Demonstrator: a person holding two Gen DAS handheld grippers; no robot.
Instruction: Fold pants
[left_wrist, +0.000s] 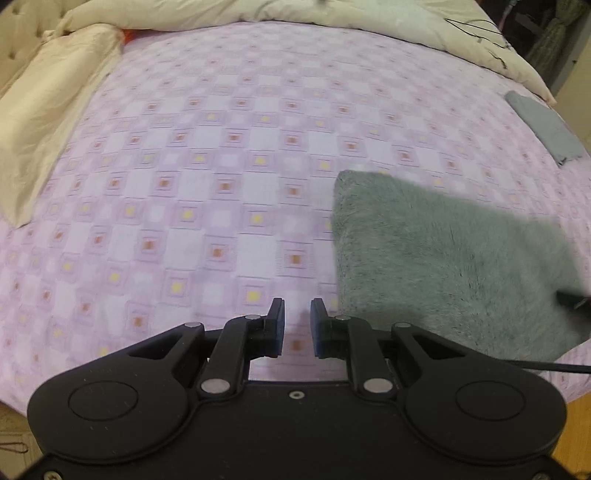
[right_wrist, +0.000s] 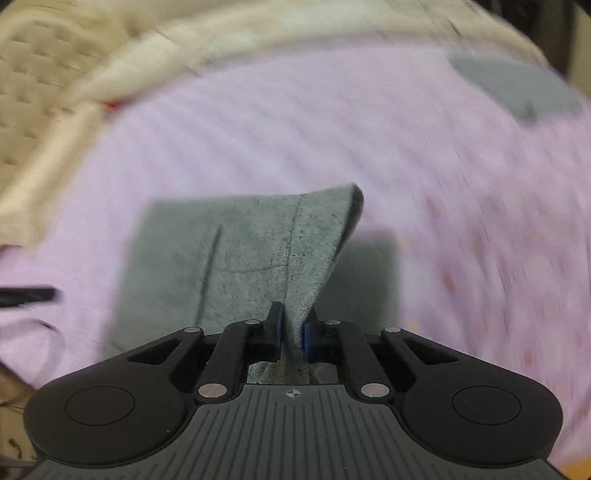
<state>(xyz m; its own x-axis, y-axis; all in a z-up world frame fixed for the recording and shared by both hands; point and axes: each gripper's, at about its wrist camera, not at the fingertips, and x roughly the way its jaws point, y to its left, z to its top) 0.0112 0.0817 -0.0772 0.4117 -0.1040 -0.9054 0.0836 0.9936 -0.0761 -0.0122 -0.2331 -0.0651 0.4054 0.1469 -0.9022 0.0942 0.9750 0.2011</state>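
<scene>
The grey fleece pants (left_wrist: 443, 258) lie folded on the pink patterned bed sheet (left_wrist: 221, 166), to the right of my left gripper (left_wrist: 297, 314). My left gripper is open and empty, low over the sheet beside the pants' left edge. In the right wrist view my right gripper (right_wrist: 293, 321) is shut on an edge of the pants (right_wrist: 258, 251) and lifts that flap above the layer below. The right wrist view is motion-blurred. The tip of the right gripper (left_wrist: 572, 300) shows at the right edge of the left wrist view.
A beige pillow (left_wrist: 48, 122) lies at the left of the bed and a cream duvet (left_wrist: 332, 14) along the far side. A folded grey garment (left_wrist: 543, 125) sits at the far right. A black cable (left_wrist: 517, 366) runs near the bed's front edge.
</scene>
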